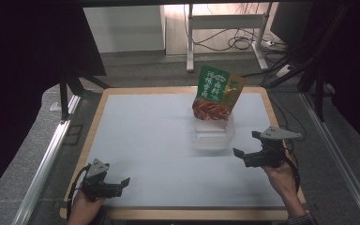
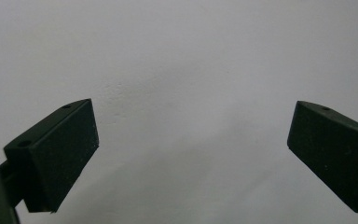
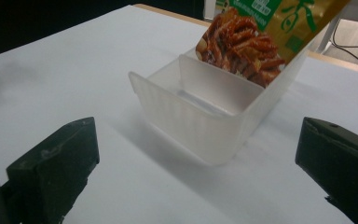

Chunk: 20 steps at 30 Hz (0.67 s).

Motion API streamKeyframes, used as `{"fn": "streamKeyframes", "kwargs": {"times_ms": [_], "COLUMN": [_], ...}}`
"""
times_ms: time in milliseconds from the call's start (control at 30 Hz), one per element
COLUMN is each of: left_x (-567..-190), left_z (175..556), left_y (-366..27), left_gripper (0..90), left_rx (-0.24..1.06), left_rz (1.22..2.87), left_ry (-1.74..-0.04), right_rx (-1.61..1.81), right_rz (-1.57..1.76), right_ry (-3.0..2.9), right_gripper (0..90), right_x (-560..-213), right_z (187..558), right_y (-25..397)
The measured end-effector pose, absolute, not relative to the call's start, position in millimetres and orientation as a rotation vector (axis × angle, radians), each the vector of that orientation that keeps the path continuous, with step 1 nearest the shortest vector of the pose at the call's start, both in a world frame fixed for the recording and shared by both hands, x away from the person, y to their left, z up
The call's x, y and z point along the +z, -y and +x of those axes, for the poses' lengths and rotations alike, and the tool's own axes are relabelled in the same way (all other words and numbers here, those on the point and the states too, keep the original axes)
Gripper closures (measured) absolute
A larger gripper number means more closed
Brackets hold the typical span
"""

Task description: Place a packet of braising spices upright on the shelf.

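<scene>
**Facing the bin: right gripper lined up, packets standing inside**

Inspecting this moment, the clear plastic bin (image 1: 214, 134) is serving as the landmark. It is sitting on the white table top (image 1: 154, 140), and two snack packets are standing upright at its far end: a green packet (image 1: 212, 91) and, just beside it, a yellow packet (image 1: 233, 93). The near part of the bin is lying empty behind a low divider, as the right gripper view is showing.

The right gripper (image 1: 246, 145) is hanging near the bin on its right-hand side, pointing at it, jaws standing wide apart and holding nothing. The left gripper (image 1: 124, 182) is resting well apart from the bin, toward the table's near left corner, jaws likewise spread over bare surface.

Judgement: the approach step is appearing to be in hand, with no contact made. The next move is calling for the right gripper to be carried forward to the bin wall or up to a packet's top edge, keeping the jaws spread until they are straddling it. The packets are leaning lightly and could tip.

The table top is looking clean, framed by a wooden edge (image 1: 183, 213). Beyond the bin, a grey floor, desk legs (image 1: 190, 37) and loose cables (image 1: 236, 43) are showing; dark screens are flanking both sides.
</scene>
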<state>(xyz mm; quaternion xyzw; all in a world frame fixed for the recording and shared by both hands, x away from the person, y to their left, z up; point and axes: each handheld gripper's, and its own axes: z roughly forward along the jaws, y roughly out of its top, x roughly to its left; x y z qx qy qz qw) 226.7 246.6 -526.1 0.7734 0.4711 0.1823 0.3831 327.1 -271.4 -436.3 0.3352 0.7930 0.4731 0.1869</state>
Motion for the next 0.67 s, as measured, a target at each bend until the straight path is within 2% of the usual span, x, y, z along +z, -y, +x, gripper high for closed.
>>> {"fn": "streamKeyframes", "kwargs": {"times_ms": [433, 667], "left_x": [-526, -526], "left_z": [227, 227], "left_y": [-245, -244], "left_gripper": [2.0, 2.1], "left_rx": [0.473, 0.477], "left_rz": [1.988, 1.994], "left_ry": [-1.198, -1.201], "right_rx": [1.238, 1.227], "right_rz": [0.971, 0.994], "right_ry": [-2.291, -2.307], "right_gripper": [0.0, 0.0], "right_x": [-472, -477], "right_z": [312, 310], "right_y": [284, 290]}}
